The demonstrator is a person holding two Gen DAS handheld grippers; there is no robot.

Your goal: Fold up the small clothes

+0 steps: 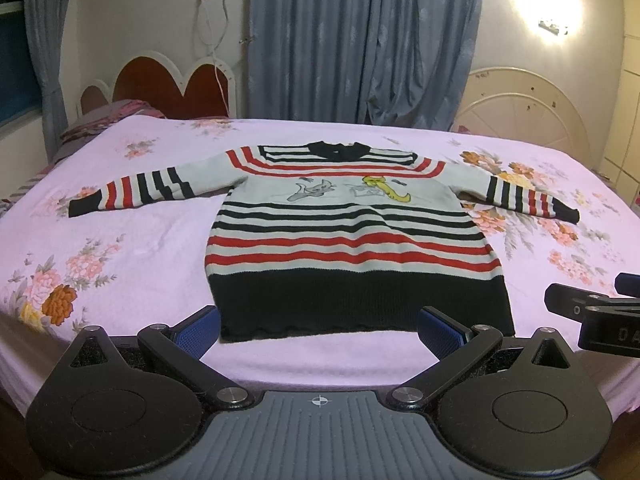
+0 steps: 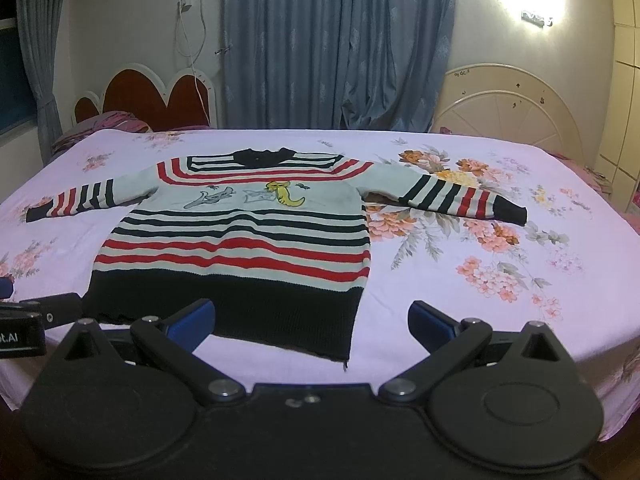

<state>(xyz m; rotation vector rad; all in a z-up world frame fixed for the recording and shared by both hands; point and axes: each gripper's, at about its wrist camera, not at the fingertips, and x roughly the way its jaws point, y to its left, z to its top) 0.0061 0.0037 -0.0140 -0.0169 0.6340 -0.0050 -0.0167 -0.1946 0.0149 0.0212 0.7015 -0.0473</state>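
A small striped sweater, white with red and black bands, a black hem and a cartoon print on the chest, lies flat and spread on the bed, both sleeves stretched out sideways. It also shows in the right wrist view. My left gripper is open and empty, just before the black hem. My right gripper is open and empty, near the hem's right corner. The right gripper shows at the right edge of the left wrist view; the left one shows at the left edge of the right wrist view.
The bed carries a pink floral sheet. A red heart-shaped headboard stands at the back left, blue curtains behind, a cream round headboard at the back right, and a bright wall lamp above it.
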